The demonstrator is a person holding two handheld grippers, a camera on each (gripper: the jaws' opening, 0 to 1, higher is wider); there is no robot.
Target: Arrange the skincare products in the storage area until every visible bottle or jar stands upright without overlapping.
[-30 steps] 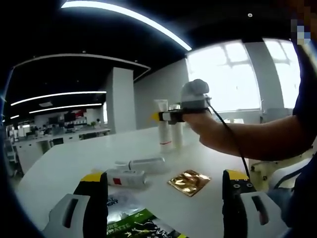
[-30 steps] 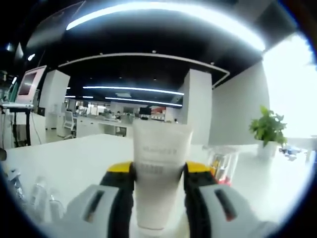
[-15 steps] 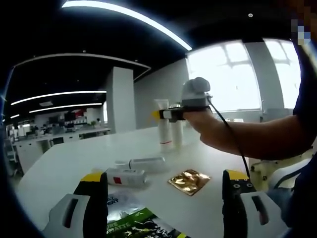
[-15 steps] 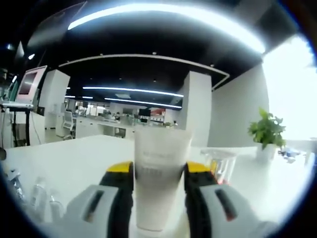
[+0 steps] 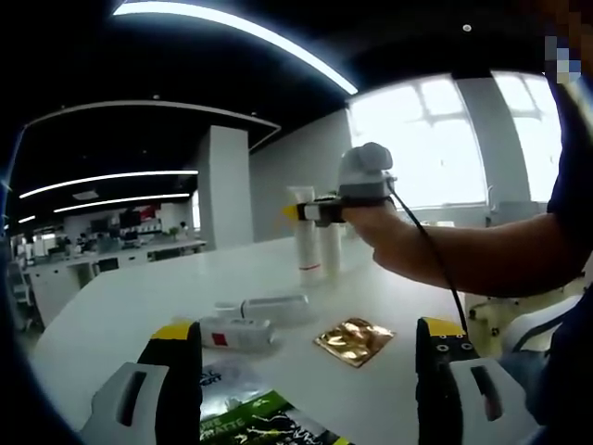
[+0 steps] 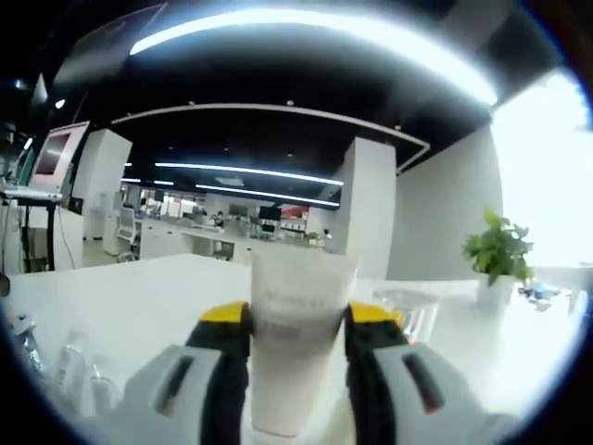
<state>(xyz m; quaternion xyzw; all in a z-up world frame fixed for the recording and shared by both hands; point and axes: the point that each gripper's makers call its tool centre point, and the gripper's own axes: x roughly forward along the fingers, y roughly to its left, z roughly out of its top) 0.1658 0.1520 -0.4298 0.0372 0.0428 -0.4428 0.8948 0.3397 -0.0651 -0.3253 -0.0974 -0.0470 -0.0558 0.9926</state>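
A white tube [image 5: 304, 236] with a red band near its base stands upright on the white table [image 5: 120, 306], with a second pale bottle [image 5: 331, 248] just behind it. My right gripper [image 5: 313, 213], held by a person's hand, is shut on the tube's upper part. Seen from the right gripper [image 6: 298, 371], the white tube [image 6: 298, 334] fills the gap between both jaws. My left gripper [image 5: 306, 375] is open near the table's front, with nothing between its jaws. Ahead of it lie a white tube [image 5: 269, 306] and a white box with a red label [image 5: 236, 331], both on their sides.
A gold sachet [image 5: 353, 340], a green packet [image 5: 255, 419] and a clear packet [image 5: 222, 375] lie flat near the left gripper. A clear bottle with red inside [image 6: 410, 315] stands behind the held tube. Small clear bottles [image 6: 69, 371] are at left, a potted plant [image 6: 500, 258] at right.
The right gripper has risen slightly on the upright tube, so the tube and the clear bottle sit a little lower in its view. The left gripper has not moved.
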